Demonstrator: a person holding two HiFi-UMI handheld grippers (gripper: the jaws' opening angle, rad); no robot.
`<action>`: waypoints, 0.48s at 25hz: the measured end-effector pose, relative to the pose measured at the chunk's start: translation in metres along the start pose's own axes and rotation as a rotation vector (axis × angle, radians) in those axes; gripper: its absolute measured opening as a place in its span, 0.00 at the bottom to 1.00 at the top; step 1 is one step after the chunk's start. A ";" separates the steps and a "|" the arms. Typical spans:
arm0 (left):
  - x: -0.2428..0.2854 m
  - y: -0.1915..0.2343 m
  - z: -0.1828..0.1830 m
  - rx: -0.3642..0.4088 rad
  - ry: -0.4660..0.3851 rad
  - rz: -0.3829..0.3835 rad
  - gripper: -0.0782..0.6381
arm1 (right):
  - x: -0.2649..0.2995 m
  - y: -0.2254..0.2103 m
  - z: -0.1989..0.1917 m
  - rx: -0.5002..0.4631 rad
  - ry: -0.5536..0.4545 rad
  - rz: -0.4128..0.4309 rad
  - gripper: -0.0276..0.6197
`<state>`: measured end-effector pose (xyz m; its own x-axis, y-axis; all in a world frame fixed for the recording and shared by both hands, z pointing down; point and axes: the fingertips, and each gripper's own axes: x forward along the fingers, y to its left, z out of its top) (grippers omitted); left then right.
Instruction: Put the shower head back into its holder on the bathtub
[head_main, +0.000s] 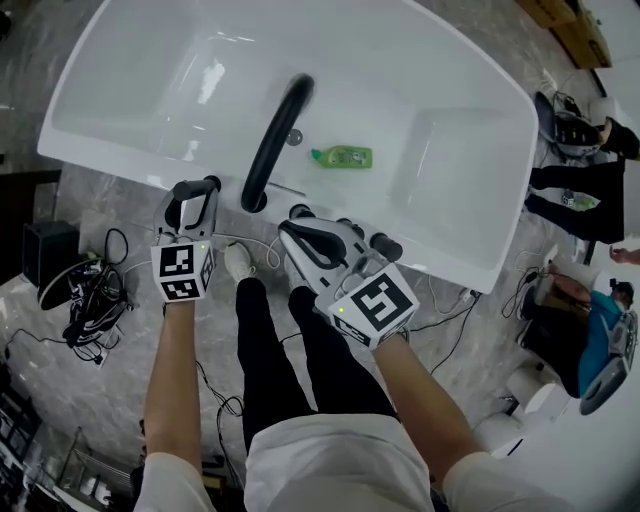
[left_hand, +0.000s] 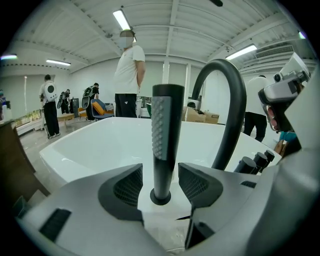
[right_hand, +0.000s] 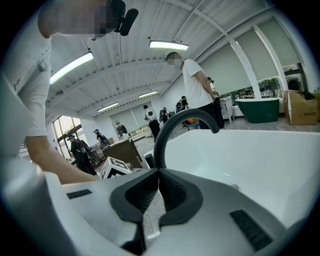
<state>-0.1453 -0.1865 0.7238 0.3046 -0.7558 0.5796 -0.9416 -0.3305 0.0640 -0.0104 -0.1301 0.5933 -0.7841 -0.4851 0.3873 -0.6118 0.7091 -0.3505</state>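
Shower head (left_hand: 167, 135) in holder (left_hand: 160, 197), left of spout (left_hand: 231, 100)

No legible txt, no nos. — green bottle (head_main: 342, 156) label too small to read

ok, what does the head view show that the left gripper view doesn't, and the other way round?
Head view only: a green bottle lying in the tub, the drain, and cables on the floor.
Left gripper view only: the black shower head upright in its holder, between the left hand-held gripper with its open jaws clear of it, and people standing beyond.
Both: the white bathtub and the black arched spout.
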 end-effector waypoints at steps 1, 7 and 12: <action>-0.003 -0.001 0.000 -0.001 0.005 0.001 0.41 | 0.000 0.000 0.001 -0.002 0.001 -0.001 0.07; -0.030 -0.005 0.007 -0.037 0.013 0.019 0.41 | -0.001 0.002 0.006 0.009 0.006 -0.006 0.07; -0.059 -0.010 0.021 -0.067 0.006 0.046 0.32 | -0.010 0.003 0.013 0.027 0.001 0.016 0.07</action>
<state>-0.1504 -0.1504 0.6721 0.2604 -0.7655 0.5884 -0.9621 -0.2570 0.0914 -0.0058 -0.1301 0.5778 -0.7935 -0.4737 0.3821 -0.6021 0.7026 -0.3793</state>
